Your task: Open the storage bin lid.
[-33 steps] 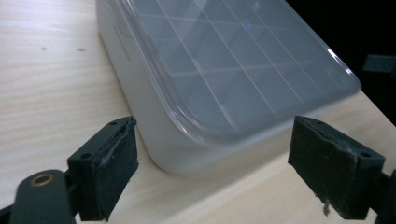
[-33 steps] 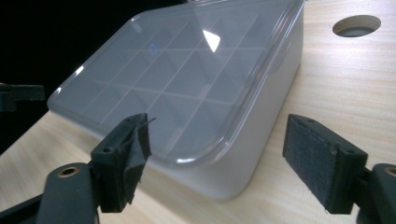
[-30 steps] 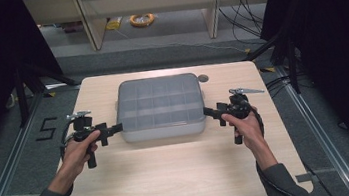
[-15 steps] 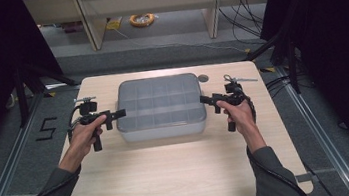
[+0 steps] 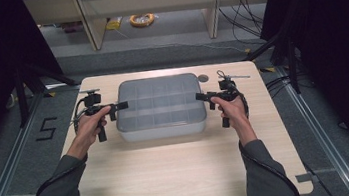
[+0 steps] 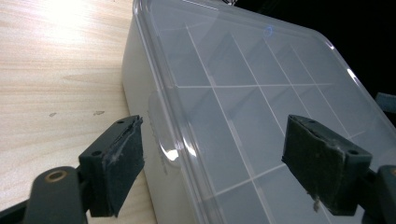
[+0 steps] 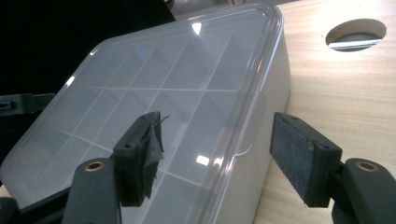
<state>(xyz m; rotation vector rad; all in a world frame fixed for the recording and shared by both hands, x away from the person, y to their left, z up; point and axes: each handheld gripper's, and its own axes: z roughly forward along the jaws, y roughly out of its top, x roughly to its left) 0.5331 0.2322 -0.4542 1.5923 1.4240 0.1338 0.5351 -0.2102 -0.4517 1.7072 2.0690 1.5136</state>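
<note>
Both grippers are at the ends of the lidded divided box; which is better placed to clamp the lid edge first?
Right, marginally. The right gripper has narrower jaws already straddling the lid tab. The left gripper also straddles the box rim, wider. Both have been closing.

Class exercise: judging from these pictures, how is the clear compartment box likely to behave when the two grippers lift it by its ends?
The compartment box looks like rigid plastic, so it should probably stay stiff rather than sag. Its compartments appear empty, so it is likely light for its size. The lid is glossy, so the left gripper and right gripper, jaws just closing astride the rim, might slip.
</note>
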